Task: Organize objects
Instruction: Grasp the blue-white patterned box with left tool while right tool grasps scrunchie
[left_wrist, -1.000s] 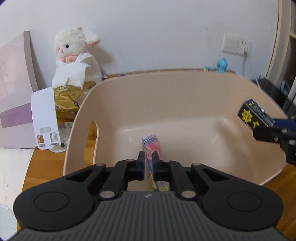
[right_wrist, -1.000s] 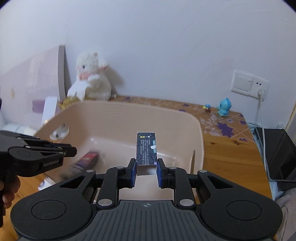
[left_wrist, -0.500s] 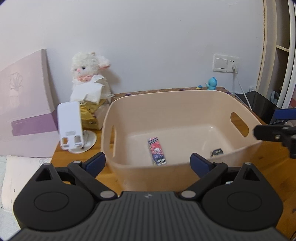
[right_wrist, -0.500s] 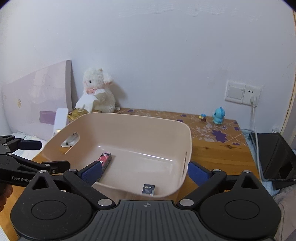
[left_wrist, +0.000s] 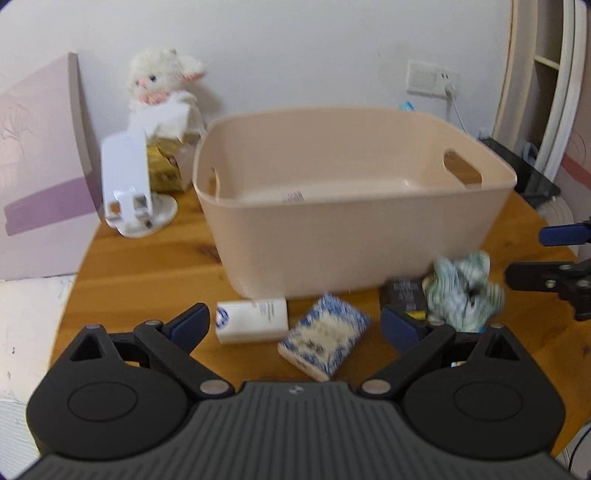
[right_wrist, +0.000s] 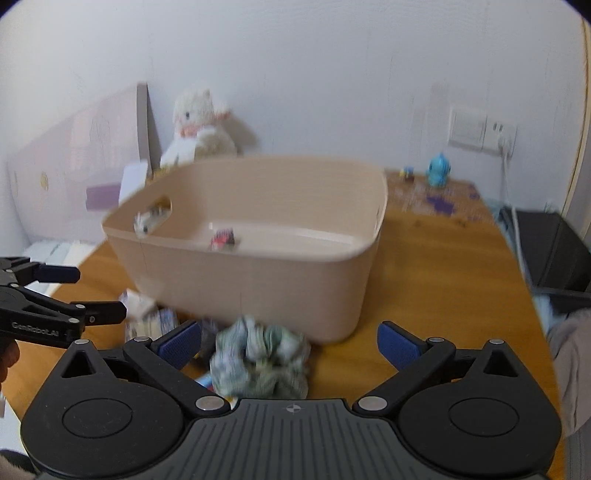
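A beige plastic bin (left_wrist: 354, 236) (right_wrist: 258, 277) stands on the wooden table. A red-pink packet (right_wrist: 222, 238) lies on its floor. In front of the bin lie a white box (left_wrist: 253, 320), a blue-white patterned packet (left_wrist: 325, 341), a dark box (left_wrist: 404, 295) and a crumpled green-white cloth (left_wrist: 463, 291) (right_wrist: 260, 356). My left gripper (left_wrist: 295, 325) is open and empty above the white box and patterned packet. My right gripper (right_wrist: 290, 341) is open and empty, with the cloth between its fingers' reach.
A white plush lamb (left_wrist: 162, 88) sits at the back left above a gold tissue pack (left_wrist: 164, 168). A white phone stand (left_wrist: 129, 184) stands left of the bin. A pink board (left_wrist: 40, 166) leans at the left. A blue figurine (right_wrist: 438, 173) and a black device (right_wrist: 546, 251) are at the right.
Both grippers let go of their items into the bin, opened, and drew back and down. The items in front of the bin have come into view.
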